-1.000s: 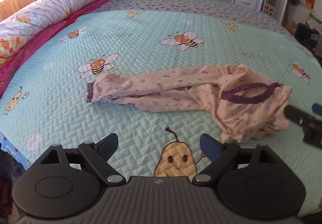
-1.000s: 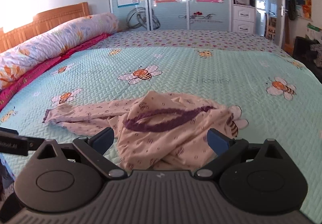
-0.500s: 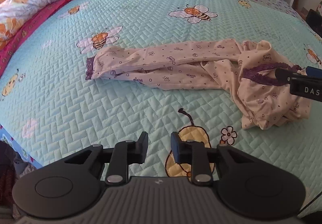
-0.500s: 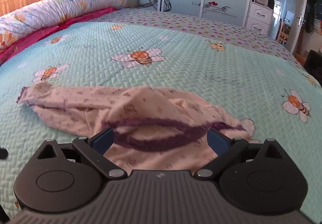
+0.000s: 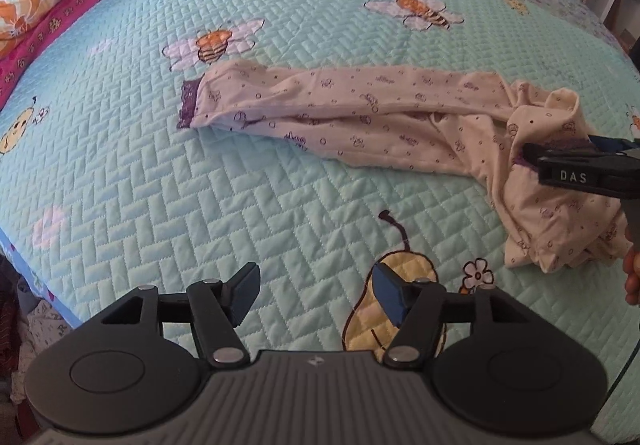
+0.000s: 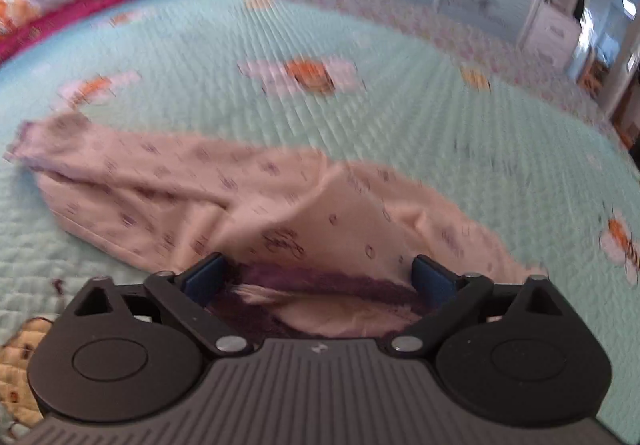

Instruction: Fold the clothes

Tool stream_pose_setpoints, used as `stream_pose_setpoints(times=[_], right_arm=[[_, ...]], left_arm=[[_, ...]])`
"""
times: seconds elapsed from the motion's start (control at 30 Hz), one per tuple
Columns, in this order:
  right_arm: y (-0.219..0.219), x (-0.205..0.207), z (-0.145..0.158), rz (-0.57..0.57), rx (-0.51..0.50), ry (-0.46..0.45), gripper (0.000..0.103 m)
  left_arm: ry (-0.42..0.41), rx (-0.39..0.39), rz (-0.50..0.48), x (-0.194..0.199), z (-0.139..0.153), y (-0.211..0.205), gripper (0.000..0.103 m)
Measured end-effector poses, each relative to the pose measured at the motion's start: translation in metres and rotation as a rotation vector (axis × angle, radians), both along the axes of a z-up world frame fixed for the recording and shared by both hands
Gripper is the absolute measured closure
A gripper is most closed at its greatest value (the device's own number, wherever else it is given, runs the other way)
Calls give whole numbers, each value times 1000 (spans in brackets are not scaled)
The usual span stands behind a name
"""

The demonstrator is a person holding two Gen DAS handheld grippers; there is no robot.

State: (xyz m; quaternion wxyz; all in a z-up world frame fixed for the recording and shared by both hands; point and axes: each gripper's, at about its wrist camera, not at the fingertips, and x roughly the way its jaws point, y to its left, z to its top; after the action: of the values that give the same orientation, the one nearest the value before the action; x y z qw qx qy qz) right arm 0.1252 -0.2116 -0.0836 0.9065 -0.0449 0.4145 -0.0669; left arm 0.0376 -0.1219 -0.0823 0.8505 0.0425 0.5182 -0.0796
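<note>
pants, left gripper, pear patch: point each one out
pants (image 5: 360, 113), left wrist view, on the leg.
left gripper (image 5: 314, 293), left wrist view, midway between its fingertips.
pear patch (image 5: 362, 329), left wrist view, on its yellow body.

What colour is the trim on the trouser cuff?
Purple trim on pale printed fabric; clearest in the left wrist view.

The pajama pants (image 5: 360, 113) lie across the bed (image 5: 280, 205), pale pink cotton printed with small purple figures. From my left wrist view the legs stretch flat toward 9 o'clock, one over the other, ending in a purple cuff (image 5: 187, 105). Toward 3 o'clock the seat is bunched and rumpled. The purple waistband (image 6: 320, 281) gapes open at 6 o'clock in my right wrist view, which is blurred.
</note>
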Motion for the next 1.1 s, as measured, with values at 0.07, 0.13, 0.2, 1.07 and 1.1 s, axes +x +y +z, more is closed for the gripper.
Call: stream_pose_setpoints(times=[0.07,0.13,0.2,1.07,1.1], right_arm=[[-7,-5,-2,-23,33,-19,56],[-16,-22,7,-42,84,-82,81],[-22,-47,26,-63,93,-157,83],[-90,-267,16,-403,376,-201,39],[-87,-269,20,-388,358,-212,37]], left_arm=[[13,4,-1,1,-3,0,37],[8,5,-9,-1,-3,-1,37],[-4,11,-15,-3,-3,-4,37],[28,-70,-247,-43,7,-97,36],[30,-76,-252,-43,9,-103,36]])
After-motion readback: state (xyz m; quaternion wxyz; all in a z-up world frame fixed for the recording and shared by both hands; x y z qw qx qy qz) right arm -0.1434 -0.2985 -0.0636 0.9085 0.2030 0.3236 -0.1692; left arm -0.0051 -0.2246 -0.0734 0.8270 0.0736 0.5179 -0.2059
